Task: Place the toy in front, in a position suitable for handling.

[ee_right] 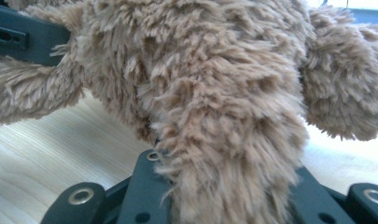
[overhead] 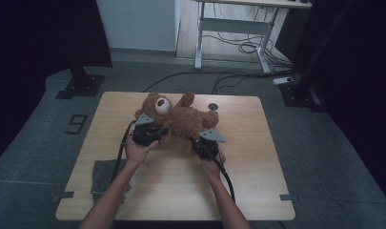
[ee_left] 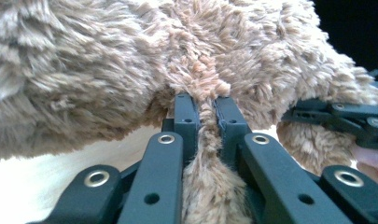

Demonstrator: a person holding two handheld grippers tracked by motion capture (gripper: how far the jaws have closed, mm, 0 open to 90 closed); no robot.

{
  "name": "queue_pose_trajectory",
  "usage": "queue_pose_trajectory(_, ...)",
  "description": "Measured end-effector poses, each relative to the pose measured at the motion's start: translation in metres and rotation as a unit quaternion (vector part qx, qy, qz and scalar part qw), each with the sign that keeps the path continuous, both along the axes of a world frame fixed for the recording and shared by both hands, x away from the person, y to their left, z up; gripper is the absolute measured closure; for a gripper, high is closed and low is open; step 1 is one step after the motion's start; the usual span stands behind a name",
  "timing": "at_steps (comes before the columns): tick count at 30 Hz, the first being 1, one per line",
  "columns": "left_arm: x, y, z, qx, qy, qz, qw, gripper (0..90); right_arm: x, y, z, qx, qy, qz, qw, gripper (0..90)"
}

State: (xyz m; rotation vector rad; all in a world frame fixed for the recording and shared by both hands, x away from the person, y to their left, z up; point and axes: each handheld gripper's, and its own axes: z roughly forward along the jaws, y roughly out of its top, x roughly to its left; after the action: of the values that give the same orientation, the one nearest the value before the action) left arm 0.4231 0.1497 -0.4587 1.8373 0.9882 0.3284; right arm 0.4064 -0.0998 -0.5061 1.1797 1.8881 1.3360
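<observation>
A person's left gripper (overhead: 155,134) and right gripper (overhead: 200,143) are each pinching a teddy bear (overhead: 181,117) near the tabletop's (overhead: 257,162) far edge; a floor marking (overhead: 76,124) is reading "9".

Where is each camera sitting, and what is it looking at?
High view: sits above the person's side, looks forward and down on the table; both forearms show, left tool and right tool gripping the teddy bear.
Left gripper view: rides on the left tool, looks along its jaws, pinched on the bear's fur.
Right gripper view: rides on the right tool, its jaws buried in fur around a limb.
Shared: each gripper view shows the other tool and the pale table.
</observation>
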Motion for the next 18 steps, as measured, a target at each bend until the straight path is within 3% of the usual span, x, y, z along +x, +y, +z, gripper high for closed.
queue_pose_trajectory(1, -0.002, -0.001, 0.003, 0.000, -0.004, -0.002, 1.0000, 81.5, -0.003, -0.006, 0.010, 0.000, -0.010, 0.007, 0.9999, 72.9)
queue_pose_trajectory(4, -0.009, -0.005, 0.010, 0.010, -0.019, -0.008, 0.9997, 81.5, -0.007, -0.010, 0.017, -0.002, -0.016, 0.013, 0.9998, 72.9)
queue_pose_trajectory(18, -0.022, -0.009, 0.018, 0.004, -0.023, -0.016, 0.9996, 81.4, -0.015, -0.021, 0.026, -0.012, -0.022, 0.035, 0.9991, 72.7)
